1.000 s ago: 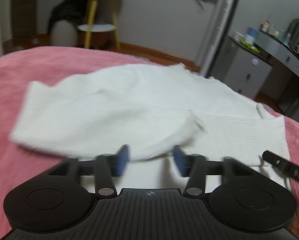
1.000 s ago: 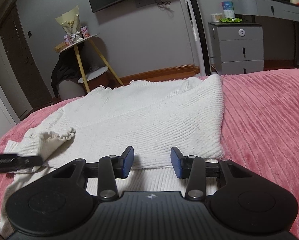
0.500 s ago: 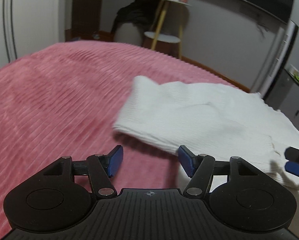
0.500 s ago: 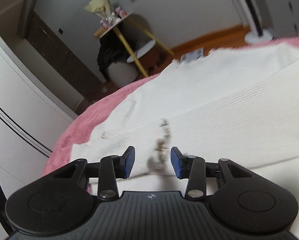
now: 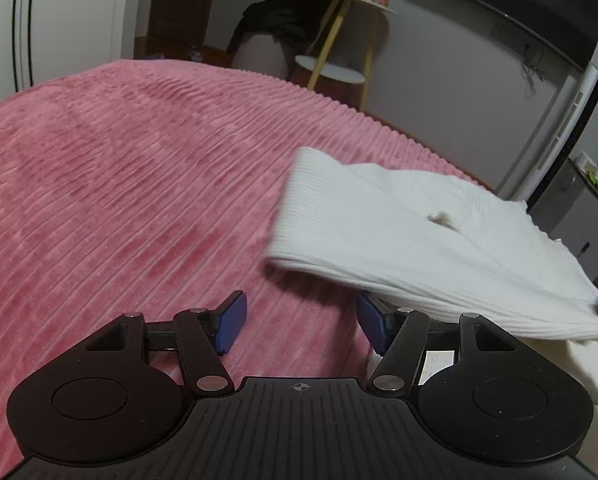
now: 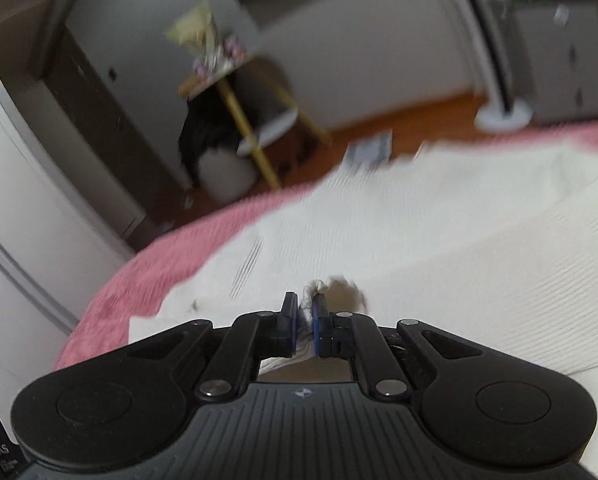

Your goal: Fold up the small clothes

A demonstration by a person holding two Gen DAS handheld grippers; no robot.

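Left wrist view looks along the left hand-held gripper (image 5: 297, 326), whose blue pads stand well apart with nothing between them; beneath the gap lies only the pink bedspread (image 5: 119, 184), a plush fabric ribbed in fine parallel ridges. Ahead and to the right of this hand-held gripper, a white sweater (image 5: 411, 232) of ribbed knit lies on the bed, its near folded edge rounded, thick and raised just past the right pad. Beyond the bed stands a small round side table (image 5: 351, 32) on yellow legs, with a dark garment draped beside it.

Right wrist view is blurred. The right hand-held gripper (image 6: 305, 320) has just closed, and its pads pinch a small bunched ruffle of the same white sweater (image 6: 439, 248), a crinkled tuft poking up between them. The knit spreads ahead and to the right of the pads, with the pink bedspread (image 6: 139, 272) showing to their left.
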